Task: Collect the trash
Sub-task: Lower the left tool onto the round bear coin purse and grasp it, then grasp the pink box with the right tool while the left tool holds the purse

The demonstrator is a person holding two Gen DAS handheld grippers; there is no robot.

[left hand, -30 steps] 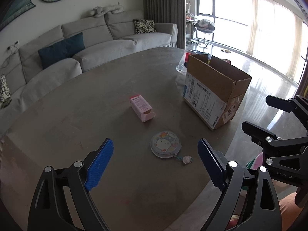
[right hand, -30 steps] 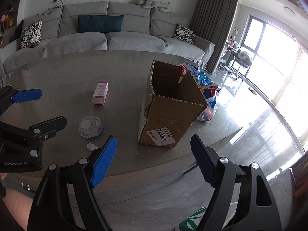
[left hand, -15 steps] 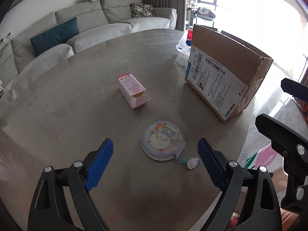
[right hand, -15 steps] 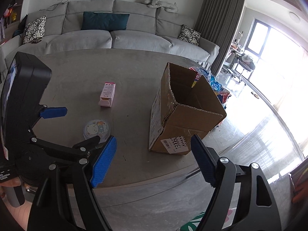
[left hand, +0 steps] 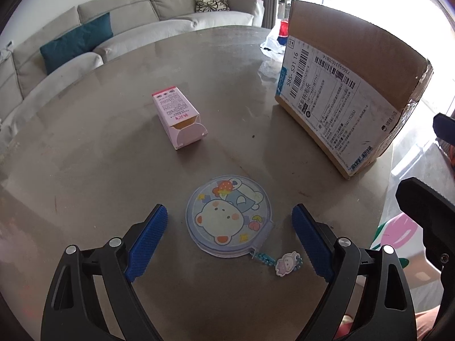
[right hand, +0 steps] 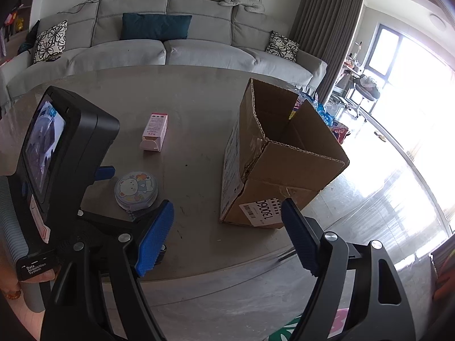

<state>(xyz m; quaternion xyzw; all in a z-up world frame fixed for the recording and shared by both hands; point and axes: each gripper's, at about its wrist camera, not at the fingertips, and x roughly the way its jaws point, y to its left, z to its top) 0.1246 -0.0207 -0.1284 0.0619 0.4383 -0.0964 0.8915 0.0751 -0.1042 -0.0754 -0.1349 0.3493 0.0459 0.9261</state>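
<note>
Left gripper (left hand: pixel 229 236) at frame bottom, fingers wide w/ nothing held, bracketing the round cartoon pouch (left hand: pixel 229 221) lying flat on the table (left hand: pixel 85 176), lower centre; looks light, thin, prob floppy, so pinch across its rim, not the bead charm. Right gripper (right hand: pixel 227 236) also wide, empty. Farther up: pink carton (left hand: pixel 176 116) centre, light but crushable; cardboard box (left hand: pixel 349 96) upper right

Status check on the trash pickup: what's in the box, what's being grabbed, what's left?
Done: nothing visibly; the part of the cardboard box interior that shows looks empty. In hand: nothing. The left gripper is open, its pads either side of the round cartoon pouch, not pressing it. The right gripper is open and empty. Left: the pouch and the pink carton, both on the table.
</note>
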